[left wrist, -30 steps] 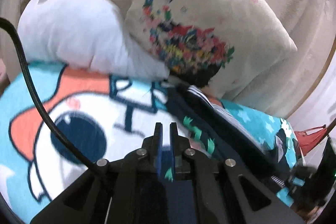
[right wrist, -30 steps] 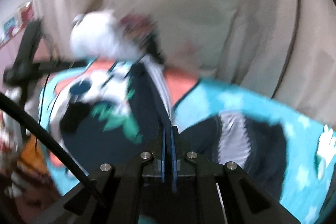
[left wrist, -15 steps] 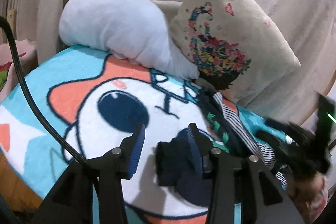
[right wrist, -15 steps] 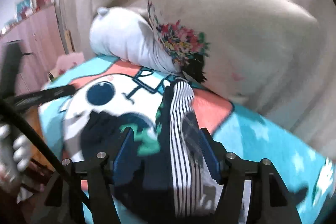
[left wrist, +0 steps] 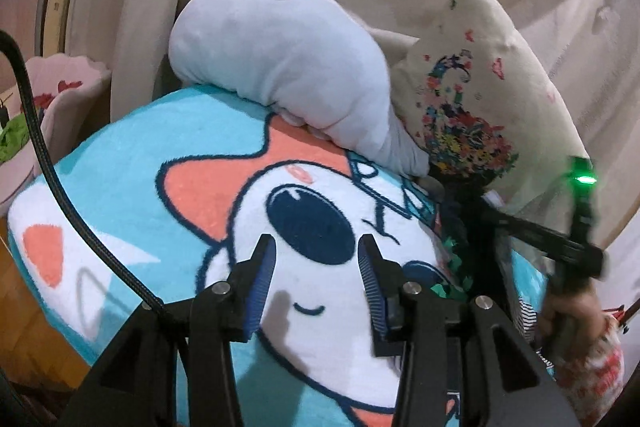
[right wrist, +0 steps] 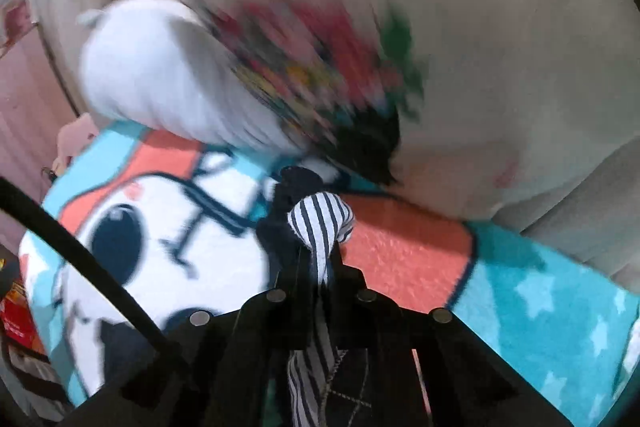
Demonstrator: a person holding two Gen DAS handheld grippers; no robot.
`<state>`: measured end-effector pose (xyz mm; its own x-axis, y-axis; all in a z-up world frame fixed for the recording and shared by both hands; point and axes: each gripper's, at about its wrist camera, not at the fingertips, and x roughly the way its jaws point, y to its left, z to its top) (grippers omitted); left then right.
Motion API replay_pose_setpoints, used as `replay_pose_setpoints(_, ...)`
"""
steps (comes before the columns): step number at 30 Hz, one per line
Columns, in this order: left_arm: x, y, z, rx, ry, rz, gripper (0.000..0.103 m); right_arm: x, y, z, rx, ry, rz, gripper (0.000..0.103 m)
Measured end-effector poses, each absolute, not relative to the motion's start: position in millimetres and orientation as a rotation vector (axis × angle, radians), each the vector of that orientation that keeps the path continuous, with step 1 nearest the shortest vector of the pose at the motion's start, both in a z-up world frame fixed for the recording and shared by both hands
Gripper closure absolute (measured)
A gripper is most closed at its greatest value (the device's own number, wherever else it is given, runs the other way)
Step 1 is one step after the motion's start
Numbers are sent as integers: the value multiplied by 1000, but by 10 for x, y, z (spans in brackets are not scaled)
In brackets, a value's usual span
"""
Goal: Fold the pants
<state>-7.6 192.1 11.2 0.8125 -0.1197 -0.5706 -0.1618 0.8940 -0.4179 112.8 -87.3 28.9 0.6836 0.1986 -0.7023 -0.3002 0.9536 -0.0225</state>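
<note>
The pants (left wrist: 456,259) are dark navy with green marks and a black-and-white striped lining; they lie on the cartoon blanket to the right of my left gripper. My left gripper (left wrist: 316,267) is open and empty above the blanket's white face print. My right gripper (right wrist: 316,259) is shut on the pants (right wrist: 320,223), a striped bunch bulging out past its tips. In the left wrist view the right gripper (left wrist: 560,247) shows at the right edge, held by a hand. The right wrist view is motion blurred.
A teal, white and orange cartoon blanket (left wrist: 120,163) covers the surface. A pale grey seal plush (left wrist: 280,59) and a cream floral pillow (left wrist: 480,99) lean at the back against beige curtains. A pink bin (left wrist: 60,95) stands at left.
My left gripper opened, let the pants go and drew back left over the blanket. My right gripper opened half a second ago, then shut on the striped part of the pants and moved toward the pillow.
</note>
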Motion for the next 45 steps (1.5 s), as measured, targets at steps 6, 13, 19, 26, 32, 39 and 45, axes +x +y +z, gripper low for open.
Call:
replay_pose_setpoints(6, -123, 2010, 91, -509, 620, 37, 63, 460, -380, 335, -175, 768, 494, 97)
replay_pose_setpoints(13, -207, 1977, 185, -504, 604, 41, 60, 251, 53, -424, -187, 923, 606, 76)
replay_pose_setpoints(19, -77, 1613, 299, -455, 603, -54, 54, -59, -710, -233, 61, 879, 626, 69)
replay_pose_setpoints(26, 210, 850, 144, -346, 685, -203, 51, -654, -2332, 384, 120, 644, 66, 50)
replay_pose_setpoints(32, 363, 531, -200, -250, 785, -160, 49, -916, -3202, 411, 298, 617, -150, 48)
replay_pose_setpoints(39, 222, 453, -355, -181, 807, -126, 50, -941, -3651, 155, 582, 637, -183, 46)
replay_pose_setpoints(45, 212, 421, -357, -157, 799, -102, 49, -806, -3632, 38, 682, 653, -162, 43)
